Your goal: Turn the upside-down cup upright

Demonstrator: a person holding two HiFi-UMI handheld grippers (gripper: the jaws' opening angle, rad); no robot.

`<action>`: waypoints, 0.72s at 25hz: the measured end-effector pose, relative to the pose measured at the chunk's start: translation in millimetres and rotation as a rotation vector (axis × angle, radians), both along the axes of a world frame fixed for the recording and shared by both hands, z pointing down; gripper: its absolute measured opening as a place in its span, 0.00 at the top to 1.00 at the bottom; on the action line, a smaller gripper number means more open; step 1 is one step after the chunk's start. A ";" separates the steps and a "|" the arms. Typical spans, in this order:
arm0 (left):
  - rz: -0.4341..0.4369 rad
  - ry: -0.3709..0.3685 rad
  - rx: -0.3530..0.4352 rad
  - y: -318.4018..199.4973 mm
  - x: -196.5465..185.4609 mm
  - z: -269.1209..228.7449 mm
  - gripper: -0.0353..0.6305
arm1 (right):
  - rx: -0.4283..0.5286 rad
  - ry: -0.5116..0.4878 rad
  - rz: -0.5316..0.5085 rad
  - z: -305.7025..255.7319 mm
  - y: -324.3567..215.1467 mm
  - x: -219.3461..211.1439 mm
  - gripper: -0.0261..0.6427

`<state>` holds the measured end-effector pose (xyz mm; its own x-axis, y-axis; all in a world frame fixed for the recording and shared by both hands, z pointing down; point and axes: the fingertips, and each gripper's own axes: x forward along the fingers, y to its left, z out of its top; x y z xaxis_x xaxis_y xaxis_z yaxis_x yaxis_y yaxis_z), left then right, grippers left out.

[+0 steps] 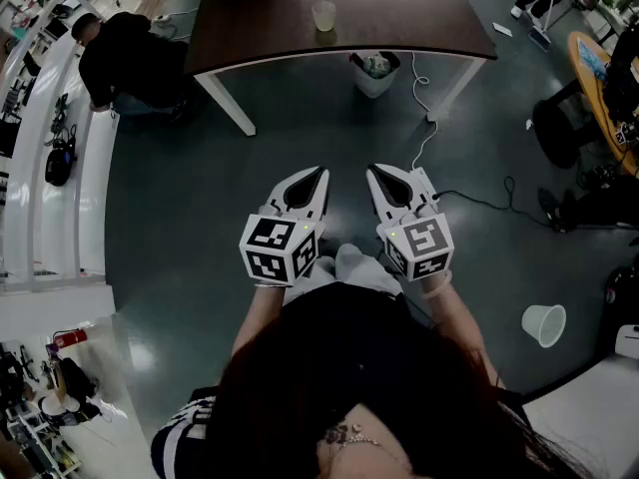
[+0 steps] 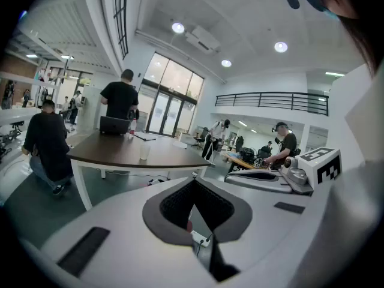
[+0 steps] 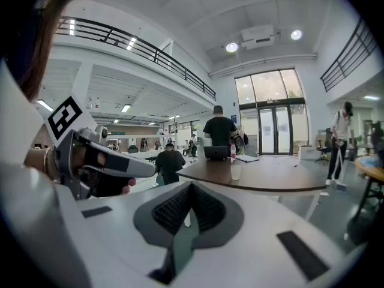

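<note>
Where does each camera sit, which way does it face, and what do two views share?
Head view: on the head, facing steeply down; left gripper, right gripper, forearms, hair.
Left gripper view: on that gripper, along its shut jaws towards the brown table.
Right gripper view: likewise; left gripper at left.
Shared: table with translucent cup.

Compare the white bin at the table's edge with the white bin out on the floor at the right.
The bin at the table holds rubbish; the right-hand bin looks empty. The bin at the table sits partly under the table; the right-hand bin stands in the open. Both are white, open-topped and on the floor.
</note>
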<state>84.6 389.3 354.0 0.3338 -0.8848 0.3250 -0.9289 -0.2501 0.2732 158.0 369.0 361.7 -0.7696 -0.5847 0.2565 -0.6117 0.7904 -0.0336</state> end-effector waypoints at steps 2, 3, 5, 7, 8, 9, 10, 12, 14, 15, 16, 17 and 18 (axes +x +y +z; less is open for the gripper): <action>0.001 -0.002 -0.002 -0.9 1.1 3.6 0.94 | -0.001 0.003 0.000 3.7 -0.8 0.8 0.94; 0.001 -0.003 -0.004 -1.6 1.1 5.2 0.94 | -0.002 0.003 0.000 5.3 -1.6 0.8 0.94; -0.001 -0.003 -0.005 -3.7 0.2 7.3 0.94 | -0.003 0.003 -0.001 7.2 -3.7 0.3 0.94; -0.004 -0.004 -0.005 -5.9 -1.0 7.1 0.94 | -0.003 0.002 -0.002 6.6 -5.8 -0.2 0.94; -0.005 -0.004 -0.006 -7.0 -1.2 6.6 0.94 | -0.003 0.001 -0.002 5.8 -7.0 -0.3 0.94; -0.005 -0.004 -0.008 -8.3 -1.2 6.4 0.94 | -0.004 -0.001 -0.002 5.1 -8.4 -0.1 0.94; -0.006 -0.004 -0.010 -9.7 -1.1 6.4 0.94 | -0.005 -0.005 -0.002 4.4 -10.0 0.2 0.94; -0.009 -0.004 -0.014 -13.0 -1.4 7.0 0.94 | -0.005 -0.015 -0.006 3.6 -13.6 -0.1 0.94; -0.016 -0.006 -0.016 -17.0 -1.7 8.4 0.94 | -0.003 -0.018 -0.013 4.8 -17.8 -0.5 0.94; -0.020 -0.007 -0.017 -19.3 -1.5 9.5 0.94 | -0.003 -0.018 -0.019 6.0 -20.2 -0.4 0.94; -0.025 -0.008 -0.016 -21.6 -1.2 10.4 0.94 | -0.002 -0.017 -0.024 7.3 -22.5 -0.2 0.94; -0.030 -0.008 -0.015 -23.7 -1.2 11.1 0.94 | -0.002 -0.017 -0.029 8.4 -24.8 -0.2 0.94; -0.036 -0.009 -0.014 -25.7 -1.6 11.3 0.94 | -0.002 -0.017 -0.035 9.0 -26.9 -0.3 0.94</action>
